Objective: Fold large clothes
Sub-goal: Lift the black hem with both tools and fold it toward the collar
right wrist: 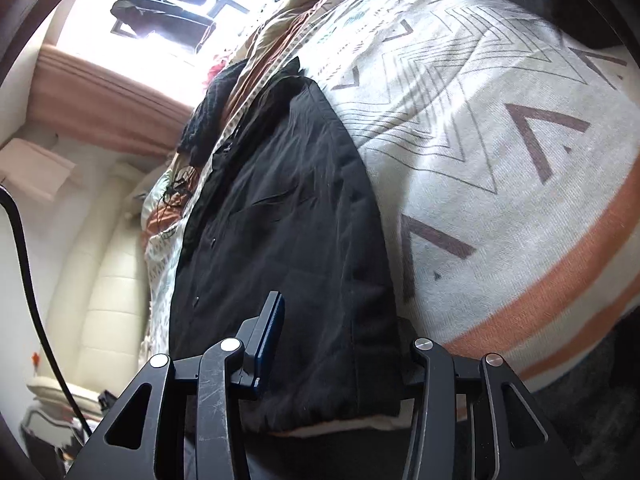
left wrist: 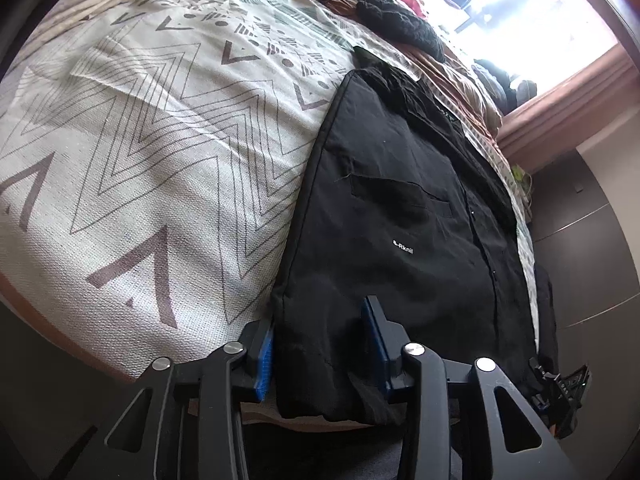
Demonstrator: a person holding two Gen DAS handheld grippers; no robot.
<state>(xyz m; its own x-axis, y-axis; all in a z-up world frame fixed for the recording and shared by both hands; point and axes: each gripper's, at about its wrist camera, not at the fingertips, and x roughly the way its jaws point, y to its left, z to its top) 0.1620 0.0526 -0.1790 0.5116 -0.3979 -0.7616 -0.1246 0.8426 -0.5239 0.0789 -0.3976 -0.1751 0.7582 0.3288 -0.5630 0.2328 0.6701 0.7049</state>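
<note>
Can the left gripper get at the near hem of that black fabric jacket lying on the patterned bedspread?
Probably yes: the left gripper already straddles the black fabric jacket's near hem, blue pads either side, nothing between.

Ahead of my left claw point(left wrist: 324, 354) lies a white bedspread point(left wrist: 160, 128) with grey zigzags; far beyond it, a dark knitted heap point(left wrist: 400, 20), a bright window point(left wrist: 520, 8) and pink curtain point(left wrist: 568, 108).

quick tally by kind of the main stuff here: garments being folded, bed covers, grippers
Black cotton jacket laid flat for folding: 1
White bedspread with grey zigzag print: 1
Black two-finger grippers, left gripper and right gripper, each at the jacket's near hem: 2
Total: 4
</note>
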